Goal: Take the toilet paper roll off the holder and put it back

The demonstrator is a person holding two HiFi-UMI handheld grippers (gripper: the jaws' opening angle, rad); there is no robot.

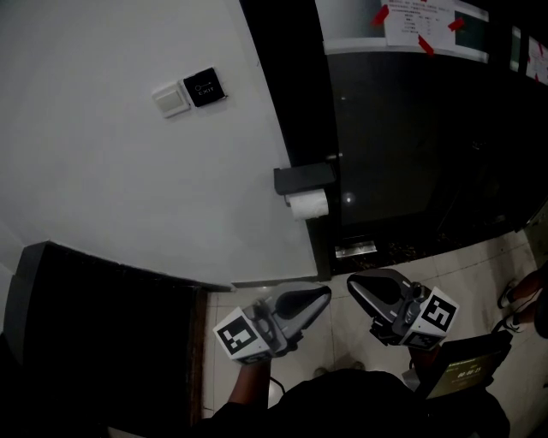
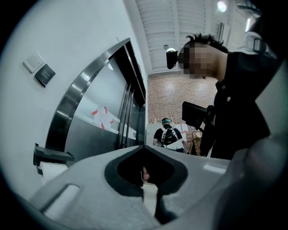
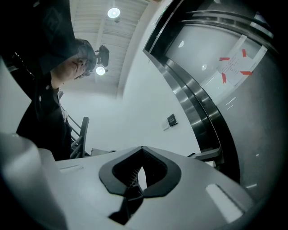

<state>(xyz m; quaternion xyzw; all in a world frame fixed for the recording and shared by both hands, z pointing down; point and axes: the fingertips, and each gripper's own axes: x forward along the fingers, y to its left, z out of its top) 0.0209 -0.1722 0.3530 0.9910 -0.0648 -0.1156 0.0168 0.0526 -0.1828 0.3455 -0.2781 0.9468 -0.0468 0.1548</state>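
A white toilet paper roll [image 1: 307, 204] hangs under a dark holder [image 1: 304, 178] on the white wall, at the edge of a dark door frame. Both grippers hover low, well short of it and apart from it. My left gripper [image 1: 324, 295] points toward the wall with its jaws together and nothing between them. My right gripper [image 1: 354, 285] sits just to its right, also shut and empty. In the left gripper view the holder [image 2: 50, 155] and roll [image 2: 53, 171] show at the lower left beyond the gripper [image 2: 144, 146]. The right gripper view shows the gripper [image 3: 142, 148] and the holder [image 3: 208, 155] at the right.
Two switch plates [image 1: 190, 92] are mounted higher on the wall. A dark curved glass door [image 1: 419, 137] with a taped paper notice [image 1: 418, 20] stands to the right. A black cabinet [image 1: 94, 316] fills the lower left. A person in black stands close behind the grippers.
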